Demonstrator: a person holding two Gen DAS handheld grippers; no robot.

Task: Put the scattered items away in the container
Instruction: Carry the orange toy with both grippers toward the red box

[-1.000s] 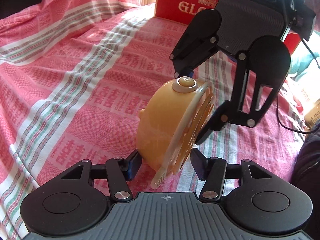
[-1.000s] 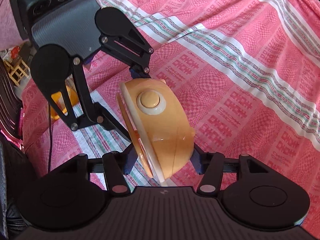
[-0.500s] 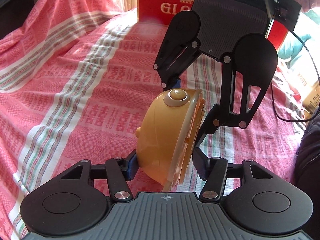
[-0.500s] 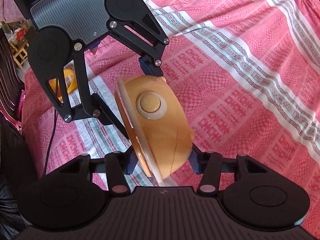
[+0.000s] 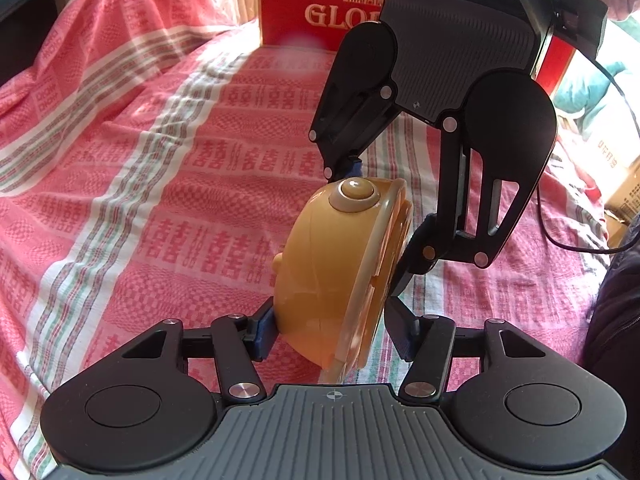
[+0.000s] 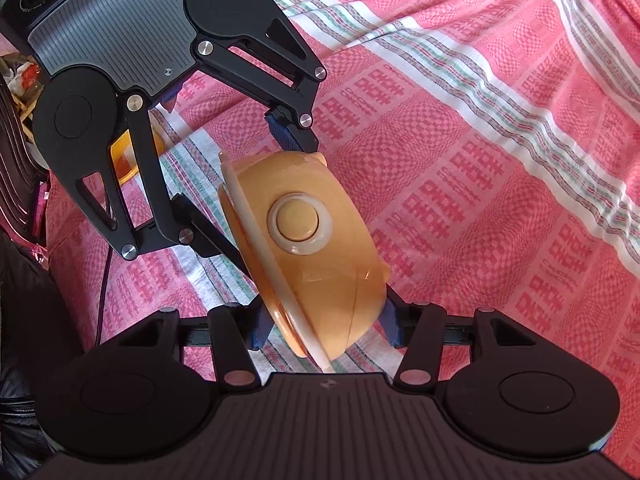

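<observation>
A round orange alarm clock (image 5: 320,276) hangs on edge above a bed spread with a red-and-white patterned sheet (image 5: 132,184), gripped from opposite sides by both tools. The left hand-held gripper (image 5: 332,336), whose jaws have just been closing, is clamped across the clock's lower body; the right hand-held gripper (image 6: 320,328) is clamped on it too, front rim to back. The clock's face is turned away from both cameras, so no dial can be read, and part of each pad is hidden behind the casing. A red box (image 5: 320,8) lettered "GLO…" stands at the far edge, its wording cut off by the right tool. A yellow object (image 6: 128,156) behind the left tool's linkage is too obscured to identify.
</observation>
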